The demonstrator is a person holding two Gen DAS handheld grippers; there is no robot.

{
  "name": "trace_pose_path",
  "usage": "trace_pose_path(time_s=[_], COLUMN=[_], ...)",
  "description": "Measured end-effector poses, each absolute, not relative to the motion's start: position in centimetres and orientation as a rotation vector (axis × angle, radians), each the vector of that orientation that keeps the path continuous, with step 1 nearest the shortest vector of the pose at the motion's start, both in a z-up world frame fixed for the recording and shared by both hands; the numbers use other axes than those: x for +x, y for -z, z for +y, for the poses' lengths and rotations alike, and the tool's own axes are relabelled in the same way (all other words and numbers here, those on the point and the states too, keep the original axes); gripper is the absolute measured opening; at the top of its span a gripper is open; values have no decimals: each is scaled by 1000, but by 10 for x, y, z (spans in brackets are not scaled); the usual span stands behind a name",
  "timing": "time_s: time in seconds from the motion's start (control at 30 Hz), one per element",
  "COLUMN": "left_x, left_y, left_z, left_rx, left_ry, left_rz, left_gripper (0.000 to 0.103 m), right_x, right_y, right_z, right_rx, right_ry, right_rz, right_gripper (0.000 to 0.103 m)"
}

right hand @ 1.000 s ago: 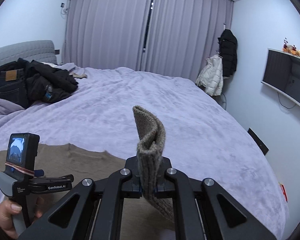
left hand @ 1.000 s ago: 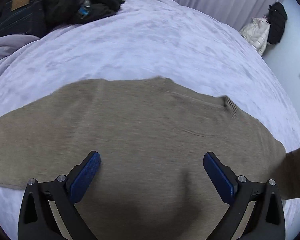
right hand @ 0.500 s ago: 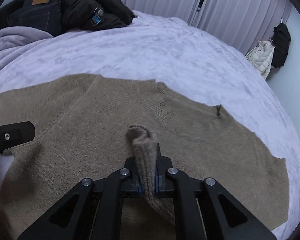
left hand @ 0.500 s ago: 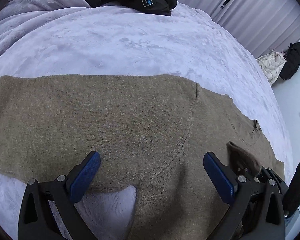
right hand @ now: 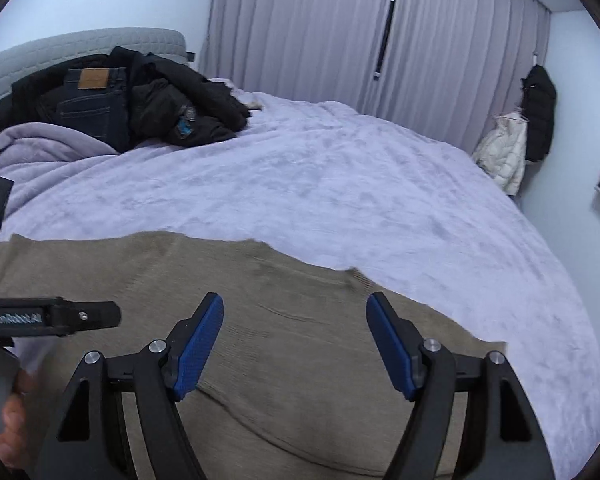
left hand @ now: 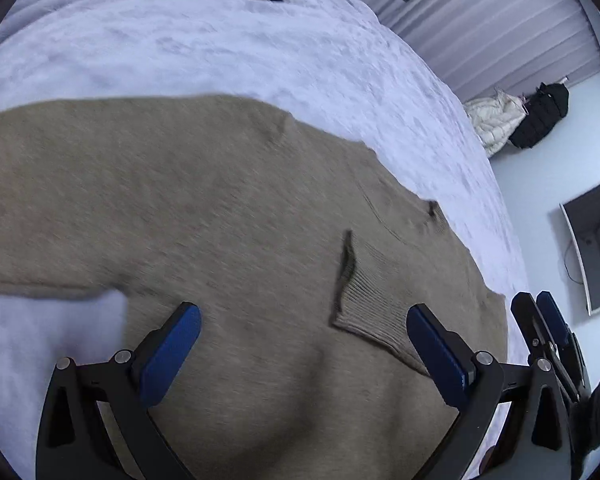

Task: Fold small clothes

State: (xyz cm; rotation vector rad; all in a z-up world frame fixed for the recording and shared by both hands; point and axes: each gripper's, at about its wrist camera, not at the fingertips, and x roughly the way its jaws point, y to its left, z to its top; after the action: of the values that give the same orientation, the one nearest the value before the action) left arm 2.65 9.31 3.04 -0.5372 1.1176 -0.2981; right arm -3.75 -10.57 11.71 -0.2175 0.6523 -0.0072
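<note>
A tan knit sweater [left hand: 204, 200] lies spread on the lilac bed; it also shows in the right wrist view [right hand: 284, 304]. One sleeve is folded across the body, its ribbed cuff [left hand: 364, 296] lying flat on the sweater. My left gripper [left hand: 304, 352] is open and empty, just above the sweater's near part. My right gripper [right hand: 294, 348] is open and empty over the sweater; its fingers also show at the right edge of the left wrist view [left hand: 548, 328].
The lilac bed cover [right hand: 340, 184] stretches beyond the sweater. A pile of dark clothes and jeans [right hand: 112, 104] lies near the headboard. Curtains [right hand: 380, 40], hanging jackets [right hand: 520, 136] and a wall screen [left hand: 592, 248] stand at the right.
My right gripper has opened and let go of the sleeve cuff, which now lies flat on the sweater's body. Both grippers have shifted over the sweater.
</note>
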Motion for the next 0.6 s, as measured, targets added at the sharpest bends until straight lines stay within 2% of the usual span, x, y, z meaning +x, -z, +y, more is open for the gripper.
trace_pose_path(time_s=[0.23,0.27,0.3,0.37,0.4,0.6], left_x=[57,60,60,59,60,58], left_y=[-14,-13,-15,-22,-25,-51], left_z=[-9,-16,-21,-27,-26,-8], left_rx=[-217,-182,-142,-81,-97,-133], left_ry=[290,272,257,249,270,259], left_rz=[1135,1124,1108,1091,1090,1039], left_gripper=[102,90,73,10,7,7], right_x=[-67,-71,-74,-82,-86,-103], right_y=[-107,-105,-103,-102,-102,-95], right_z=[-189,-197,-205,-224,-236,-285], right_rx=[-173,-194,-207,-208,-200,-87], right_ry=[153,182,207,248,270,345], right_rz=[717,719,721,725,728,767], right_gripper=[78,78,78,78,78,78])
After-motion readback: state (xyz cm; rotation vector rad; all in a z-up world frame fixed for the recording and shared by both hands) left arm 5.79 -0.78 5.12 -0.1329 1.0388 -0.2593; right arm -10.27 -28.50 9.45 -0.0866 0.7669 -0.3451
